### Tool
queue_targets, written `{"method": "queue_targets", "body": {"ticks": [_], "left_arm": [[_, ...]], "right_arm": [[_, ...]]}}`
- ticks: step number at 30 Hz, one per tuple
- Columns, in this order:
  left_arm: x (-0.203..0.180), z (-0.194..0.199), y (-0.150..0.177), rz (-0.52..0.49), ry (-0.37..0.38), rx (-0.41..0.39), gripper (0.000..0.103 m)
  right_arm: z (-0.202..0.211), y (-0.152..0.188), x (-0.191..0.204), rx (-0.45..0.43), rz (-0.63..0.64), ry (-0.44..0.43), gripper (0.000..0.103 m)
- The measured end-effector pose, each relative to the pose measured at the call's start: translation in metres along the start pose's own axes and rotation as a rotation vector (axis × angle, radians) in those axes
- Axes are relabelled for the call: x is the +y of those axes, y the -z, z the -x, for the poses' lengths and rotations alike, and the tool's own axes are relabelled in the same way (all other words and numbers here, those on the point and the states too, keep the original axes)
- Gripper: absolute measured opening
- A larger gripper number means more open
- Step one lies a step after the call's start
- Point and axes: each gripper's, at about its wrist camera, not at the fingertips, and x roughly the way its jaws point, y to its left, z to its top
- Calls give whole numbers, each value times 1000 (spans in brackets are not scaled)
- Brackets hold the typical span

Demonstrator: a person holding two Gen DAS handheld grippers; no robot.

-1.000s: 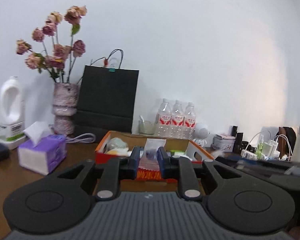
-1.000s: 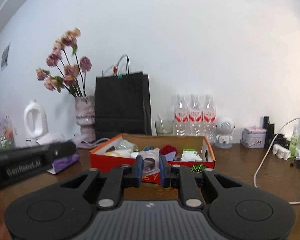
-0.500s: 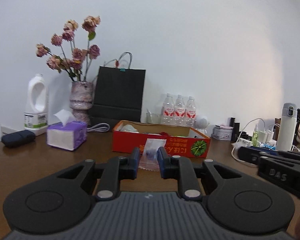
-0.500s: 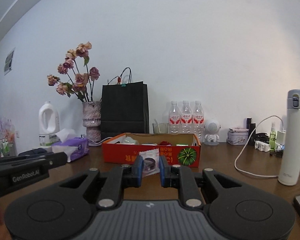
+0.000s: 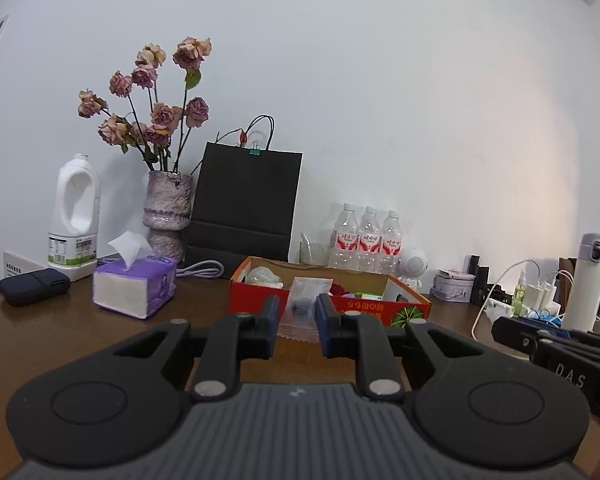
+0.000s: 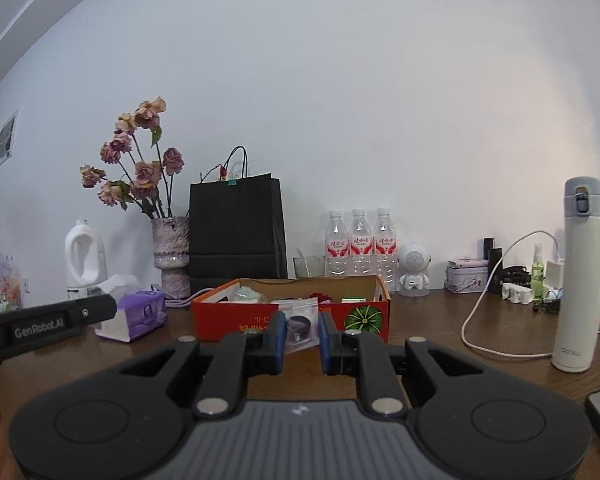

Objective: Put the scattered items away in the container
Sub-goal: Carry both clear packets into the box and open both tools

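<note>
Low in each frame, the left gripper point(image 5: 298, 320) and right gripper point(image 6: 300, 332) each pinch a clear pouch point(image 5: 303, 312), seemingly one shared between them, still short of the red box point(image 6: 292, 320) at centre, which already holds several items.

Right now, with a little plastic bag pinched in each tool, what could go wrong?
The right tool grips its little bag only by one part, so it might slip and drop short of the red box. The left tool and its bag sit close beside the other tool, so they could bump. The white cable could snag.
</note>
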Motion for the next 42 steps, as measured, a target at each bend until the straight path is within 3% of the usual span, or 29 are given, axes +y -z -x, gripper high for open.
{"method": "queue_targets", "body": {"ticks": [7,18,22,25,28,31,34,39,41,42], "left_arm": [[-1,-81,-16,17,5,43,21],[-19,-229,-62,-24,41,-22,21],[-24,-278,-84,-45,42,-19,21],[-19,-327,-108,-25,60,107,21],[-14,-382,-118,-12,87,306,21],[-8,-440,-110,38,154,558,21],[-10,-485,-90,60,213,744,21],[-9,-516,-48,63,145,855,22],[-6,-519,-39,76,125,880,30],[-5,-518,-39,70,126,887,40]], "right_arm": [[-77,-20,-15,28,-15,-3,16],[-230,-67,-43,-32,17,4,16],[-278,-85,-53,23,-10,-30,16],[-320,-113,-62,124,8,-22,16],[-372,-135,-75,306,-2,-69,16],[-430,-131,-91,545,-49,-67,16],[-481,-107,-112,760,-155,-46,16],[-512,-60,-121,951,-239,-38,16],[-516,-49,-117,992,-232,-46,19],[-515,-48,-116,1002,-229,-50,19]]}}
